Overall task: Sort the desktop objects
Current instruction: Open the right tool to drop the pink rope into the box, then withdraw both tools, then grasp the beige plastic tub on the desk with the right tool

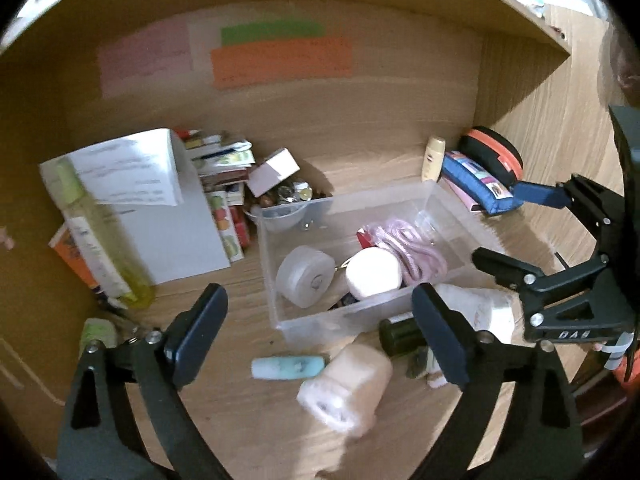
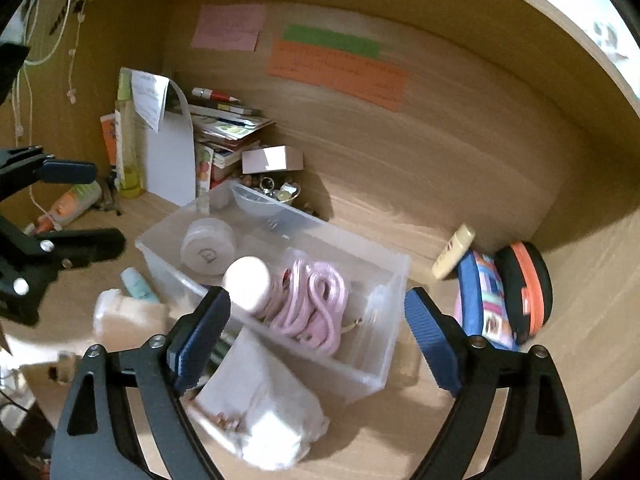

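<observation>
A clear plastic bin (image 1: 448,208) (image 2: 384,356) stands on the wooden desk. It holds a round white case (image 1: 306,280) (image 2: 206,246), a white-capped jar (image 1: 374,272) (image 2: 248,282) and a coiled pink cable (image 1: 416,252) (image 2: 316,308). In front of the bin lie a peach bottle (image 1: 352,384) (image 2: 128,316), a teal tube (image 1: 288,367) (image 2: 138,284), a dark green jar (image 1: 400,334) and a white packet (image 1: 486,312) (image 2: 260,400). My left gripper (image 1: 320,332) (image 2: 100,208) is open above the loose items. My right gripper (image 2: 318,332) (image 1: 508,226) is open over the white packet and the bin's near edge.
A white box (image 1: 172,216), a yellow bottle (image 1: 104,240) and stacked books (image 1: 224,168) stand at the back left. A bowl of trinkets (image 1: 288,200) sits behind the bin. A cream bottle (image 1: 434,158), a blue pouch (image 1: 476,180) and a black-orange case (image 1: 494,150) lie at the right wall.
</observation>
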`<action>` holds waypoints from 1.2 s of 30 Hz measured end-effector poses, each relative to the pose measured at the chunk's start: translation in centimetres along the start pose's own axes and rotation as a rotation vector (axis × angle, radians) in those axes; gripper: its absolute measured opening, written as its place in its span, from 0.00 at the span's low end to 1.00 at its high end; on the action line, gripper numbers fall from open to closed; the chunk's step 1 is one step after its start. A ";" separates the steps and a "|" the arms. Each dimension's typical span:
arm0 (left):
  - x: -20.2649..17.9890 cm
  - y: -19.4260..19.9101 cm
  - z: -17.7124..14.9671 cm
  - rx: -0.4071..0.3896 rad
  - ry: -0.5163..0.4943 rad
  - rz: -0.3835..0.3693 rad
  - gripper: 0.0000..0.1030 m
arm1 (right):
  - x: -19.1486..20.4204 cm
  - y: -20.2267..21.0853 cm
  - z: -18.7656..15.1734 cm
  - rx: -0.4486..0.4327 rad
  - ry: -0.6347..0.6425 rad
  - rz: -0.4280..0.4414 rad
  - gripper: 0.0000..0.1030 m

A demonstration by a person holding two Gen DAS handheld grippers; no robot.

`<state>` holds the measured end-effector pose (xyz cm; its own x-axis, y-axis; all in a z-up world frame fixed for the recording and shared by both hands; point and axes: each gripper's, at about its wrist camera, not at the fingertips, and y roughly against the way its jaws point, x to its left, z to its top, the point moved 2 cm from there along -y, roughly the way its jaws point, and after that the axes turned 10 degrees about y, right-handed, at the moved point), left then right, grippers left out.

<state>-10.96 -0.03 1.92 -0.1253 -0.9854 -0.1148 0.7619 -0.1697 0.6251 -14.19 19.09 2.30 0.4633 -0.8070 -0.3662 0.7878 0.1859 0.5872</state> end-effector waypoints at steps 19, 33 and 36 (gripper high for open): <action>4.0 3.2 -11.4 0.119 0.041 -0.037 0.95 | -0.4 3.3 -7.7 0.061 -0.162 0.025 1.00; 1.6 1.7 -15.7 0.159 -0.075 -0.052 0.95 | 1.7 -0.3 -9.4 0.148 -0.234 0.141 1.00; 1.5 1.5 -15.7 0.143 -0.094 -0.050 0.94 | 1.2 -0.6 -8.6 0.146 -0.266 0.132 1.00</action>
<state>0.00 -1.59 -9.40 -0.2250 -0.9711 -0.0797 0.6559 -0.2115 0.7246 -10.58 22.81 -4.70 0.4207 -0.9027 -0.0900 0.6526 0.2322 0.7213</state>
